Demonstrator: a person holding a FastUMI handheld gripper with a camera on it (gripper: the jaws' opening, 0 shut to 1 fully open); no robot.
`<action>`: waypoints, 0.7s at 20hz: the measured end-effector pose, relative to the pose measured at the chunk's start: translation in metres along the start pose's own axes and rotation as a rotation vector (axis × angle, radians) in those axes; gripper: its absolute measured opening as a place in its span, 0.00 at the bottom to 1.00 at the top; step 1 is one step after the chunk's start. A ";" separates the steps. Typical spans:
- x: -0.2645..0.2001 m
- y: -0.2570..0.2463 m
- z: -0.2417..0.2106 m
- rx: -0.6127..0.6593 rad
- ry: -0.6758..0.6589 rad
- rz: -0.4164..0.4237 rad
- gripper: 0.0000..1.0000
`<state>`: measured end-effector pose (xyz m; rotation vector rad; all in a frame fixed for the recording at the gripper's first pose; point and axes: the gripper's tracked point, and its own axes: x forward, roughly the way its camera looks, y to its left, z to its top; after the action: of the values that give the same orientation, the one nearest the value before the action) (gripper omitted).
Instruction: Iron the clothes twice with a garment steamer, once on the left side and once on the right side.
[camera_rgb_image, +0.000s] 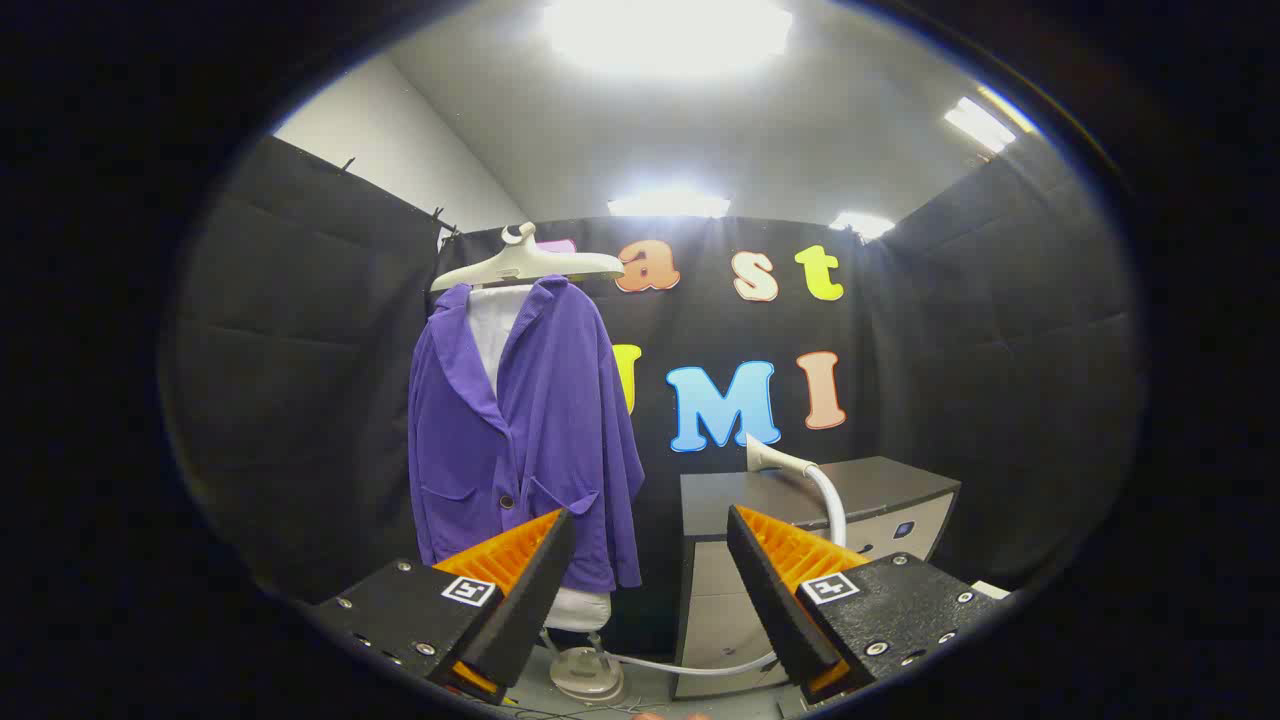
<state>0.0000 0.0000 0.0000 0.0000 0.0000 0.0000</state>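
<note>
Purple jacket (525, 440) hangs on a pale hanger (528, 263); beside it a steamer head (775, 459) lies on the counter (860, 490). Gripper (650, 560) gapes wide, holding nothing.

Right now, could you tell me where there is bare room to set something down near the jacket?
The cabinet top is bare beyond the steamer head. The open gripper holds nothing. It is crowded below the purple jacket, where the steamer base and hose sit.

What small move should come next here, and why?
Probably move the claw forward toward the steamer head lying on the grey cabinet. The claw is open and holds nothing, and the purple jacket hangs beyond it, not yet steamed.
</note>
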 end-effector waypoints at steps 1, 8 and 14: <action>0.000 -0.001 -0.002 -0.002 0.006 0.002 0.94; -0.003 -0.005 -0.005 -0.009 0.014 -0.016 0.94; -0.012 -0.016 -0.015 0.000 0.032 -0.039 0.94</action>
<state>-0.0124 -0.0157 -0.0147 -0.0004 0.0320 -0.0390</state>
